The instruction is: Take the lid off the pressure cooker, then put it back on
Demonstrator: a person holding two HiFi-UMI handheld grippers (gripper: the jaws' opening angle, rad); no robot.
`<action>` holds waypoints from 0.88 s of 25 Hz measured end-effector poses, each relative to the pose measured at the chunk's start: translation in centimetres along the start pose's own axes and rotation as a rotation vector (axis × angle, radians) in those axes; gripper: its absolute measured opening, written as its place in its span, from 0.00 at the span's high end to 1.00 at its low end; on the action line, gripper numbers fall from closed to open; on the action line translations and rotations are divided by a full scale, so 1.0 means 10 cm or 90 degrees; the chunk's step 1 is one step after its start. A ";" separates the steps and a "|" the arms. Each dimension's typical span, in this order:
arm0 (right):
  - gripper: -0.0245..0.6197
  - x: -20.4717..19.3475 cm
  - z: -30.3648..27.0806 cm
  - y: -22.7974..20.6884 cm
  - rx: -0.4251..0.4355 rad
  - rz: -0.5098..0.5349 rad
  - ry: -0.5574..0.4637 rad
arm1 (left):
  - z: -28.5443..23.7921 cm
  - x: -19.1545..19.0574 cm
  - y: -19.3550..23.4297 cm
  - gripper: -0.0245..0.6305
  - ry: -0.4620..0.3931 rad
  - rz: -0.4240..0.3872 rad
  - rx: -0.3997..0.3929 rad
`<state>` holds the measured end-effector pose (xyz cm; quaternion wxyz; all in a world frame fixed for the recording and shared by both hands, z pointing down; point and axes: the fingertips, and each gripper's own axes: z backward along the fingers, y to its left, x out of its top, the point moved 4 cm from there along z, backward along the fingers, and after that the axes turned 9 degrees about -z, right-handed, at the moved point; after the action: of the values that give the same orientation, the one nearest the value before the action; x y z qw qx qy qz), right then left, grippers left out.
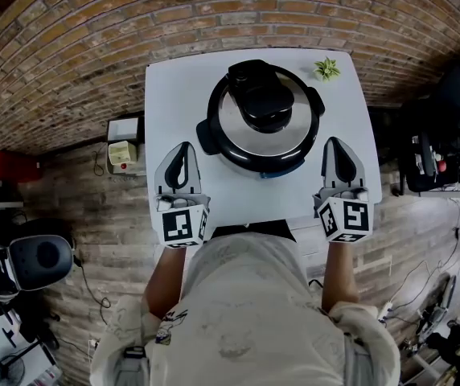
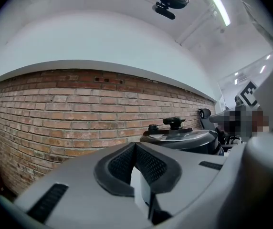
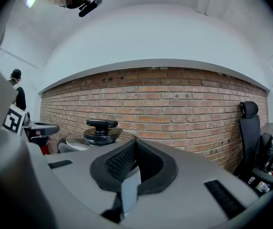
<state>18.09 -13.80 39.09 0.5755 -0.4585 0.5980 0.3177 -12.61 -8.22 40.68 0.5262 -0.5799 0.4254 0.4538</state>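
The steel, black-knobbed lid (image 1: 238, 132) sits on the round black pressure cooker (image 1: 207, 137): never lifted, or already replaced. Our left gripper (image 1: 185, 146) and right gripper (image 1: 336, 141) flank it, clamped together and empty.

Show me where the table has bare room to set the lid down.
Widest: the table's left side, between its edge and the pressure cooker, beyond the left gripper. A front strip runs between that and the right gripper. Crowded at back right, by the plant.

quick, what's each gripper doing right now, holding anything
left gripper: shut, holding nothing
right gripper: shut, holding nothing
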 end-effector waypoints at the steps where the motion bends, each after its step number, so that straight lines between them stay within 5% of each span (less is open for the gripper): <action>1: 0.93 0.00 0.00 0.00 0.001 -0.001 0.001 | 0.00 0.00 0.00 0.94 0.002 -0.003 0.001; 22: 0.94 0.00 -0.03 0.00 0.005 0.006 0.005 | -0.03 0.00 -0.03 0.94 -0.009 -0.011 0.007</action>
<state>17.96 -14.04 39.13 0.5734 -0.4549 0.6035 0.3165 -12.24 -8.44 40.75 0.5361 -0.5776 0.4189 0.4511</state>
